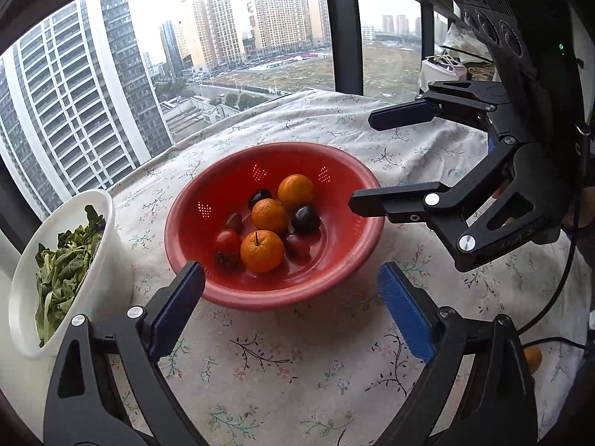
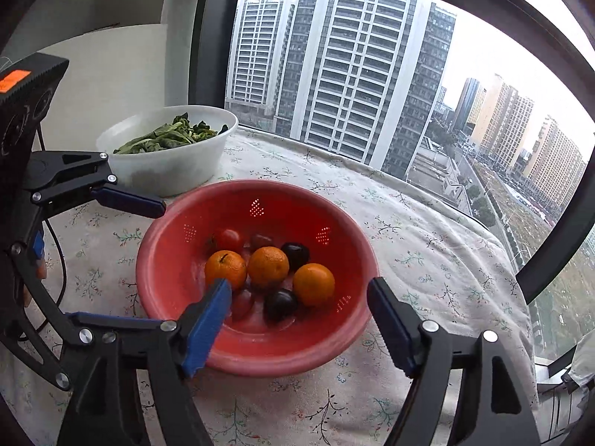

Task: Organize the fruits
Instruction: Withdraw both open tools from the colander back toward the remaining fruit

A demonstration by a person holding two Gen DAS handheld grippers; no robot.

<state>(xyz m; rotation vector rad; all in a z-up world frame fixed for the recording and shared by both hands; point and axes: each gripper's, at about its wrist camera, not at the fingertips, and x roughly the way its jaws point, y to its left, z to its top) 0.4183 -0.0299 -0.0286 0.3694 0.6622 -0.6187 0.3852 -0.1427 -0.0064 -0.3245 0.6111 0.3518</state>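
Three oranges (image 1: 270, 215) sit in the red colander (image 1: 186, 238) in the left wrist view, with dark plums (image 1: 305, 218) at their 3 o'clock side and a tomato (image 1: 227, 242) at 9 o'clock of the nearest orange. The colander rests on the flowered cloth (image 1: 282, 364) that covers the counter. The left claw (image 1: 292, 284) is spread wide and holds nothing; its tips stand on either side of the colander's near rim, the left tip just over the rim. At 3 o'clock of the colander the right claw (image 1: 359, 161) reaches in, also spread wide and empty, its lower tip over the far rim. A white bowl (image 1: 22, 316) of green leaves (image 1: 63, 267) stands at 9 o'clock, just beside the colander. Tall buildings (image 1: 74, 111) show through the window at 11 o'clock.

From the right wrist view, the right claw (image 2: 297, 290) is wide apart with nothing between its tips. Its left tip hangs over the colander (image 2: 163, 260) near one orange (image 2: 225, 267); its right tip stands at the rim at 4 o'clock. The plums (image 2: 280, 304) and the tomato (image 2: 229, 238) lie among the oranges. The left claw (image 2: 160, 265) comes in from 9 o'clock, spread wide and empty. The white bowl (image 2: 167, 171) with leaves (image 2: 167, 137) stands at 11 o'clock of the colander, close beside it on the cloth (image 2: 427, 252).
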